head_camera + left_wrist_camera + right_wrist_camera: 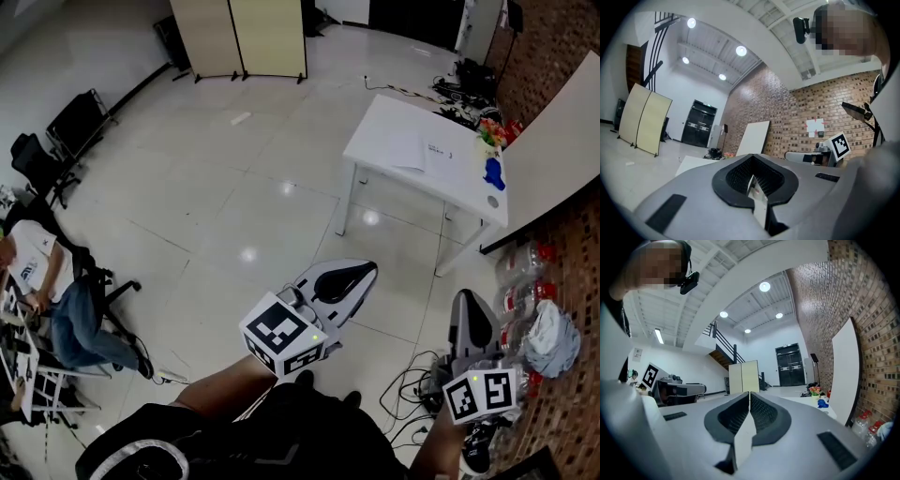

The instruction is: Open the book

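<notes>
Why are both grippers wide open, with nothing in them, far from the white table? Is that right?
They are shut, not wide open. The left gripper view shows the left gripper with jaws together; the right gripper view shows the same for the right gripper. They do hold nothing, far from the white table.

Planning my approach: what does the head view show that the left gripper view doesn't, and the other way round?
Only the head view: flat white papers or book lying on the white table, a blue object at its edge, a seated person, floor cables and bottles. Only the left gripper view: ceiling lights and a marked sheet on the brick wall. Both: that table, the folding screen, the leaning white board, the right gripper, and the left gripper, its jaws together with nothing held.
</notes>
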